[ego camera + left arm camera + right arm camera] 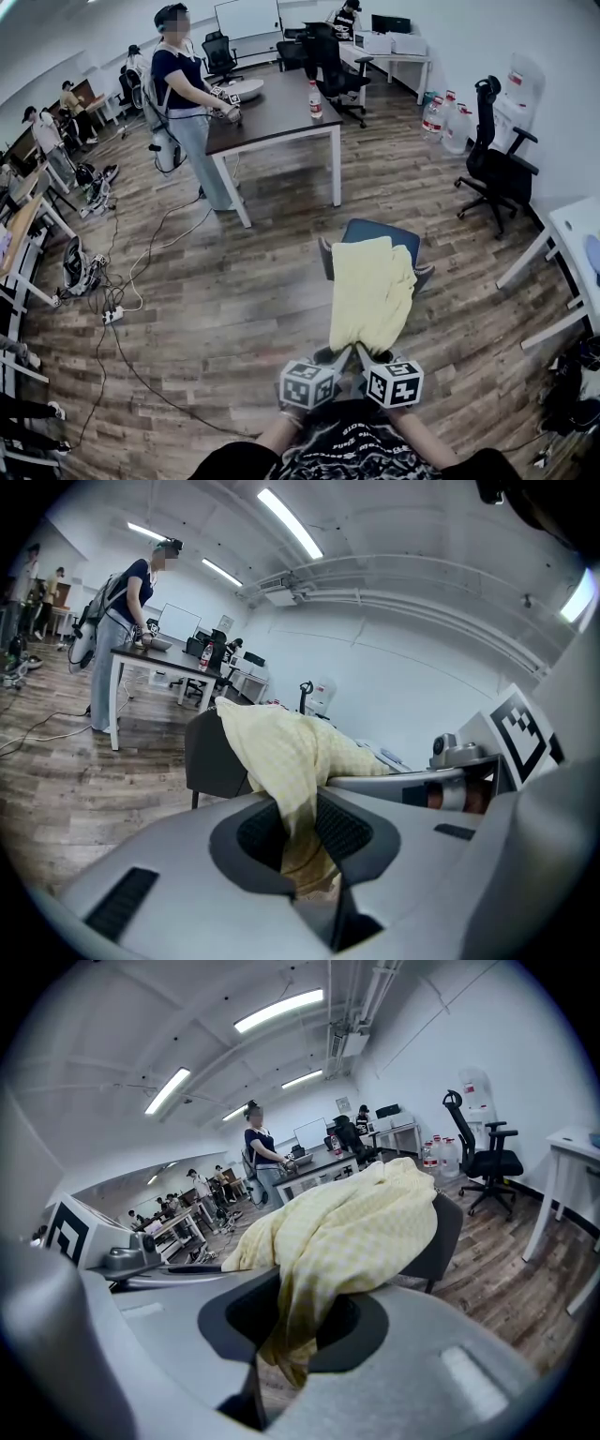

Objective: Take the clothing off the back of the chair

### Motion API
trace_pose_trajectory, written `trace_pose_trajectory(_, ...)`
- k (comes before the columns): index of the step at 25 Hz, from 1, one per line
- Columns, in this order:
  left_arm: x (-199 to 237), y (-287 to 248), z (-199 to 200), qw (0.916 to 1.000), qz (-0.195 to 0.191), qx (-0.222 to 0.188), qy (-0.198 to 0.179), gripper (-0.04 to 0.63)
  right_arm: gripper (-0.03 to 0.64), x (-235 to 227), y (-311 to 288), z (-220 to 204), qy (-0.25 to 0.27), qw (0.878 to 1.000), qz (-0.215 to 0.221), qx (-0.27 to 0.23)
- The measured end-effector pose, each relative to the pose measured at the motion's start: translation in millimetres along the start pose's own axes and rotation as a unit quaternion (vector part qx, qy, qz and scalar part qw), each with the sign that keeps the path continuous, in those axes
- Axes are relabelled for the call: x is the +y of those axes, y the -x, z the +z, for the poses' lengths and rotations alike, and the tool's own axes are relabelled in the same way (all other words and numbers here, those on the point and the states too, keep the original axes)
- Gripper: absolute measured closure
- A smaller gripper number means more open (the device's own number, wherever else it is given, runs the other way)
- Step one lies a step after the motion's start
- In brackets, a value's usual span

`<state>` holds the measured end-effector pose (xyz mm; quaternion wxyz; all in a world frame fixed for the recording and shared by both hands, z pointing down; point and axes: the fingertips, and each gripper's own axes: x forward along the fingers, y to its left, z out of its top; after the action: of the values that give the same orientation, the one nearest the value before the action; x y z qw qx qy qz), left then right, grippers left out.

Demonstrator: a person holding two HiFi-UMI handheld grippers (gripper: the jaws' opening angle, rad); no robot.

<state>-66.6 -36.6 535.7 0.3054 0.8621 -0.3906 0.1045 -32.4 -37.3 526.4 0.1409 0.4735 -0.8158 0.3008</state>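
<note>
Wood floor (234, 300), open office. Yellow garment (372, 291) lies draped over the chair (380, 232) back, near hem stretched toward me — my left gripper (298, 832) and right gripper (298, 1321) each pinch that hem, side by side, so it should lift off evenly.

Person (183, 80) at dark table (277, 117) w/ bottle (315, 98); water jugs (457, 129) nr wall.
</note>
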Motion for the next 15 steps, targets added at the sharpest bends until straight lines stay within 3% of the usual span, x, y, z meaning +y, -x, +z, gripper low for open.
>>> trace_pose_trajectory(9, 9, 23, -21, 0.9996, 0.025, 0.008, 0.015, 0.52, 0.552, 21, -3, -24, -0.009, 0.999, 0.021, 0.022)
trace_pose_trajectory(15, 9, 23, -37, 0.9986, 0.031, 0.03, 0.03, 0.52, 0.552, 17, -3, -45, -0.043, 0.998, 0.027, 0.047)
